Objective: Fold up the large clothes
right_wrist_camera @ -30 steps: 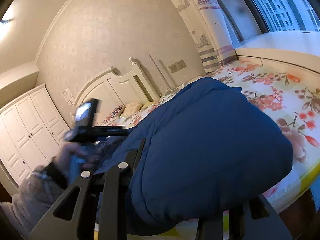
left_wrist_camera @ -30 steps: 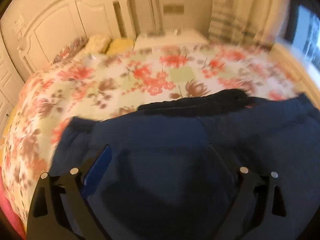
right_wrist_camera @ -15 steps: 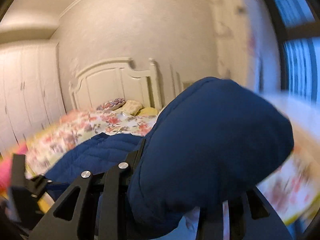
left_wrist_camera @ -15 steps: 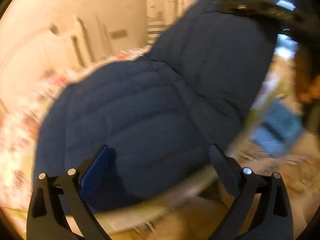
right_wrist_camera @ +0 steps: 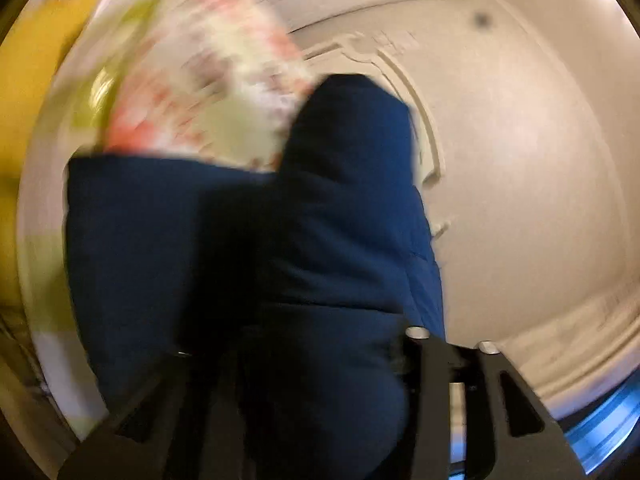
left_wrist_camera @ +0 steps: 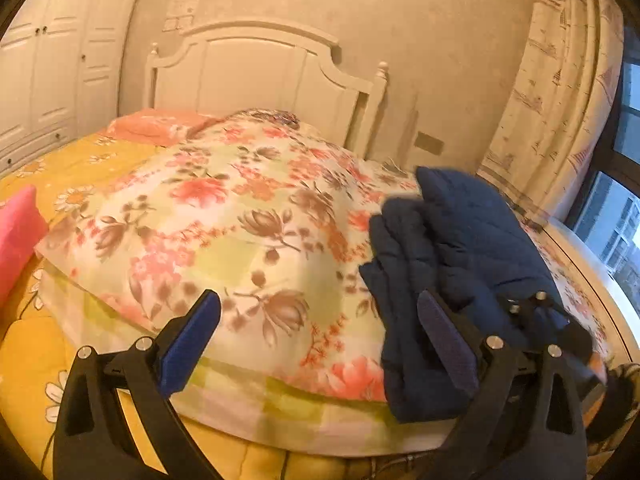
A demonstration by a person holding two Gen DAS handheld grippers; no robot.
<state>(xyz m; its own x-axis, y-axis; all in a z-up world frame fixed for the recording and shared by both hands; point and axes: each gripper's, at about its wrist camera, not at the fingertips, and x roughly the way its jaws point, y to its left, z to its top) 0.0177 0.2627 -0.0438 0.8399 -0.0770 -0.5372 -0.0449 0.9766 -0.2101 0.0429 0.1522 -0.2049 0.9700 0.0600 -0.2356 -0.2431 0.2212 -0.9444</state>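
While the jacket [left_wrist_camera: 452, 264] lies bunched on the bed's right side, the left gripper [left_wrist_camera: 320, 332] hangs empty above the quilt [left_wrist_camera: 240, 216].

Left jaws stand wide apart, blue pads [left_wrist_camera: 188, 344] bare, only flowered bedding between them! The dark blue padded jacket sits folded over on itself on the quilt, just past the left gripper's right finger. On its far side the right gripper [left_wrist_camera: 532, 312] sits against the fabric. From the right wrist view everything is smeared with blur: the jacket [right_wrist_camera: 280, 248] fills the middle and covers the fingers, so although those jaws have just been opening with cloth between them, I cannot tell whether they grip it. Behind stands a white headboard [left_wrist_camera: 264, 68].
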